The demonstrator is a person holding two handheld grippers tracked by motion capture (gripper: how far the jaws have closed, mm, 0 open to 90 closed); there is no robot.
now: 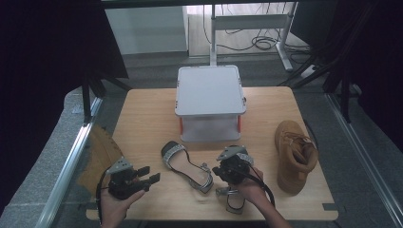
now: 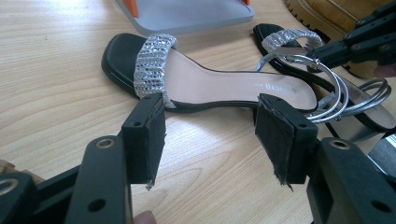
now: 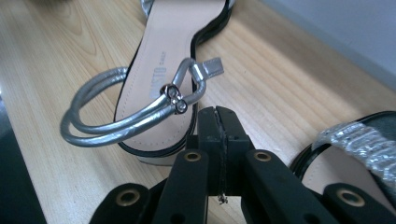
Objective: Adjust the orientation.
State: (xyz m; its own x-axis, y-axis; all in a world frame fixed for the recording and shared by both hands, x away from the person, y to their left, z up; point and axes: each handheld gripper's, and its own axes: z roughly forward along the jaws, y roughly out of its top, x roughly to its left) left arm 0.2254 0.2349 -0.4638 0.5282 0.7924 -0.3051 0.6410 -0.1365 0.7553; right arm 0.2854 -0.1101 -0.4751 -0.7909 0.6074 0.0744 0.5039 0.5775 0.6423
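Nearest the high camera, at the desk's [image 1: 142, 123] front edge, are the person's two hands, each carrying a hand-held gripper. The largest item is the grey lidded box [image 1: 210, 90], standing at the far middle of the desk. The tan boot [image 1: 293, 156] lies on its side at the right, well apart from the box. Two black sandals with silver straps occupy the front middle. The left sandal [image 1: 186, 166] lies flat, toe toward the box, heel toward the person; in the left gripper view its glittering toe band [image 2: 152, 65] and beige insole are plain. The right sandal [image 1: 234, 190] lies just beside it, under the right hand. The left hand-held gripper [image 1: 148, 175] is held level at the front left, jaws standing wide with nothing between them, aimed at the left sandal and clear of it. The right hand-held gripper [image 3: 218, 128] has its jaws pressed fully together on nothing, the tips just beside the silver ankle loops [image 3: 116, 119] at the left sandal's heel; contact cannot be confirmed.
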